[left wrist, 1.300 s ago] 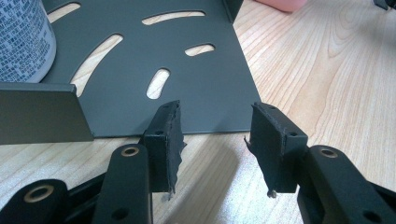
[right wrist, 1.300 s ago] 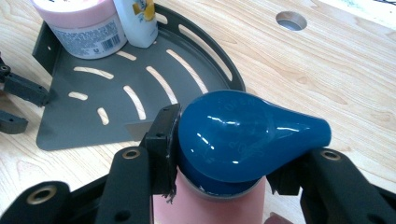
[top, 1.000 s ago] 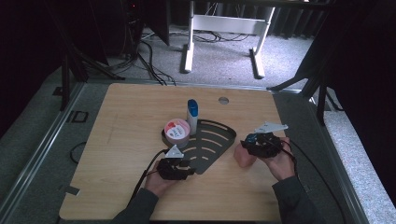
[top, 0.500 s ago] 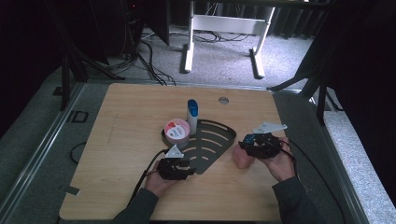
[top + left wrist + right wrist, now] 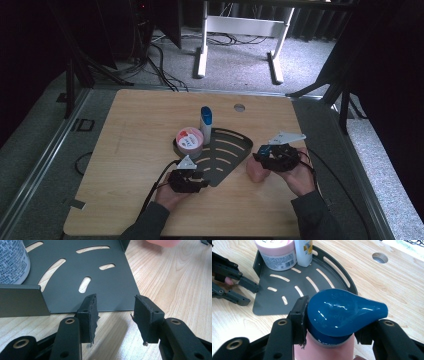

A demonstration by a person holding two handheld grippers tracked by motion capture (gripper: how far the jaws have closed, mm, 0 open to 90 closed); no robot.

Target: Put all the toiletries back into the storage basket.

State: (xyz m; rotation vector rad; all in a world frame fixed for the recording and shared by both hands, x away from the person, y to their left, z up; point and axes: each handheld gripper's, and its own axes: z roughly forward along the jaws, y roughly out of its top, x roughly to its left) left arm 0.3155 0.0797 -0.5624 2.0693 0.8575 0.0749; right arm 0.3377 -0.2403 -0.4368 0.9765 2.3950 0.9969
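Pink bottle with a blue cap, clamped in my right gripper; I'd set it upright on the dark tray (free space beside the jar). Left gripper fingers stand apart, empty.

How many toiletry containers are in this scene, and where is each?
3. A pink jar and a white bottle stand at the back of the dark shelf; a pink bottle with a blue cap is in the right hand-held gripper.
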